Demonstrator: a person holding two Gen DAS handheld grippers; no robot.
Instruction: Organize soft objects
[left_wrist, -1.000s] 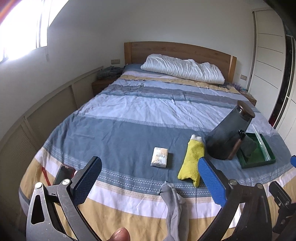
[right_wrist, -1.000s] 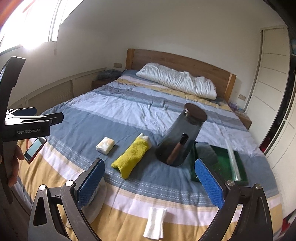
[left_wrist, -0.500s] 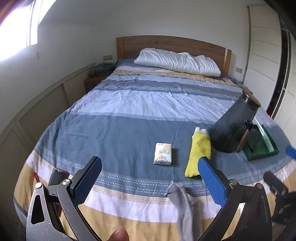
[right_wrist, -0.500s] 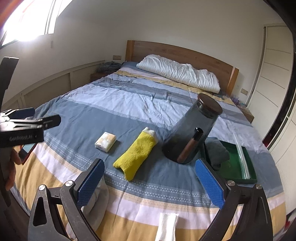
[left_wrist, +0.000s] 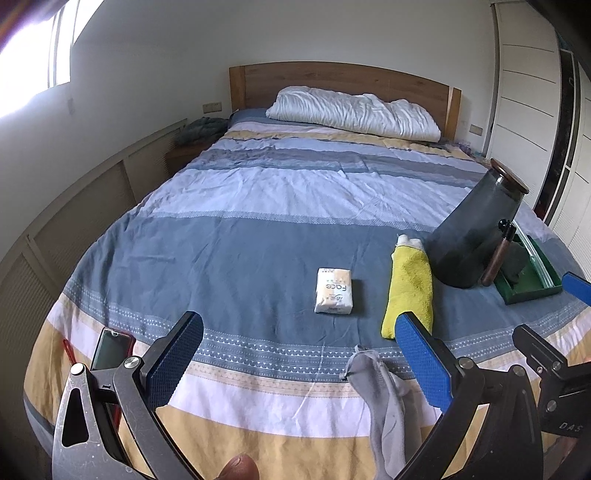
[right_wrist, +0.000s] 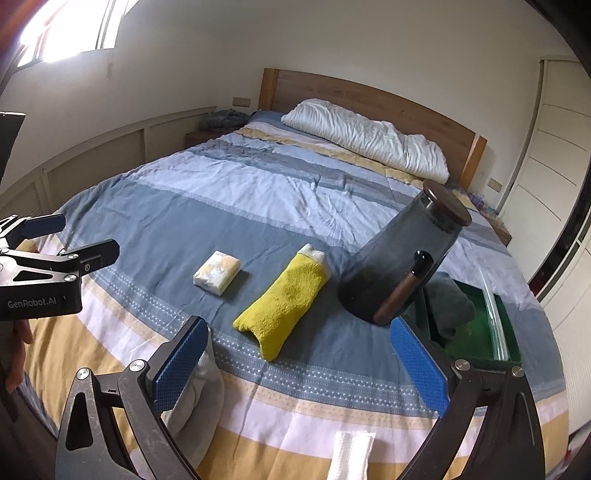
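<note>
Both the left gripper (left_wrist: 295, 354) and the right gripper (right_wrist: 297, 354) hover wide, empty, over the bed (left_wrist: 258, 229), likely choosing among yellow cloth (right_wrist: 286, 301), grey sock (left_wrist: 384, 398), tissue pack (left_wrist: 333, 290)

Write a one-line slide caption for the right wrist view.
Open right gripper hovers over the striped bed, facing a yellow towel, tissue pack, dark jar and green tray.

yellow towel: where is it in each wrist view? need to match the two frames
Left wrist view: yellow towel lies right of centre on the blue stripe of the bedspread, its near end behind the right fingertip of the left hand-held gripper.
Right wrist view: yellow towel lies at centre, running diagonally.
Shared landmark: the tissue pack lies just left of it in both.
</note>
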